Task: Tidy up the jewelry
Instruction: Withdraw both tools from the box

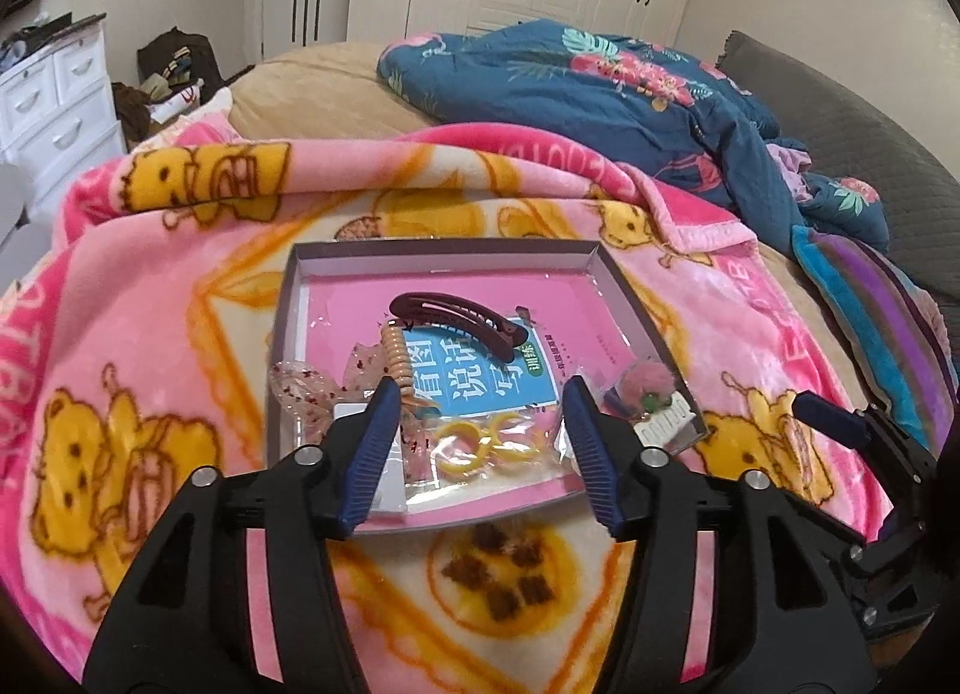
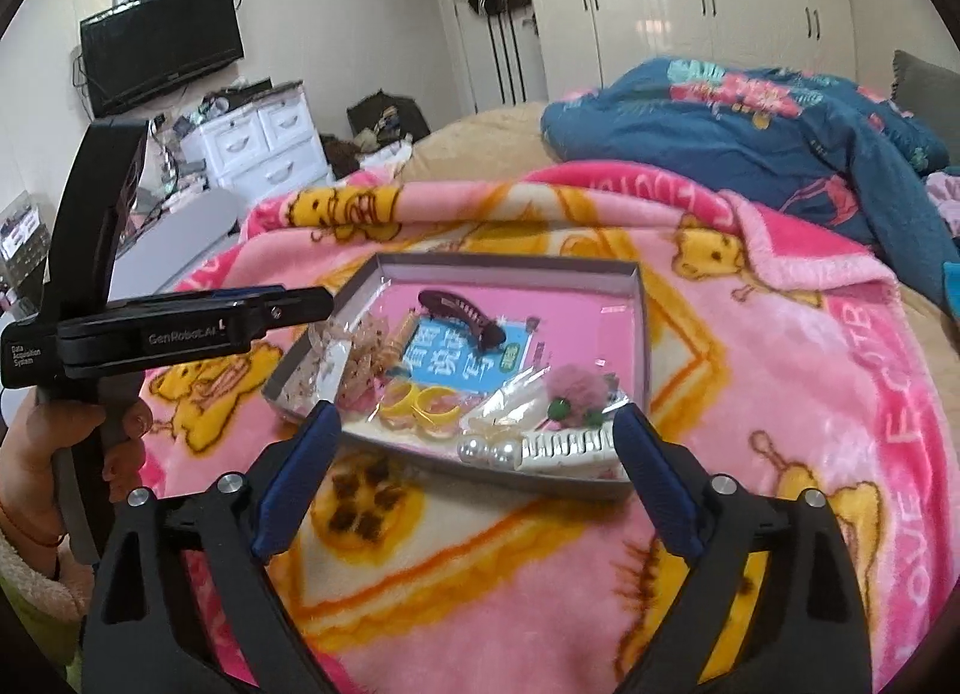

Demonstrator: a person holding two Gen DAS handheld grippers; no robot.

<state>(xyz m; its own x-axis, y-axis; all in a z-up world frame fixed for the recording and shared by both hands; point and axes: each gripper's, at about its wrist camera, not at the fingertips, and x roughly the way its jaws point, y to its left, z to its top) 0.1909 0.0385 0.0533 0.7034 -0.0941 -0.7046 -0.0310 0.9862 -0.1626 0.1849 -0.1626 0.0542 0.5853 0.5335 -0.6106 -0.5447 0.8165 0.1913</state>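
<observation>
A shallow box lid (image 1: 444,253) lies on the pink blanket (image 1: 150,304) on the bed. It holds a brown hair clip (image 1: 459,319), a coiled hair tie (image 1: 399,358), yellow rings (image 1: 480,442), a pink pompom (image 2: 576,388), pearls (image 2: 492,451) and a white comb clip (image 2: 567,445). Left tongs (image 1: 480,424) and right tongs (image 2: 474,454) both gape empty above it.
</observation>
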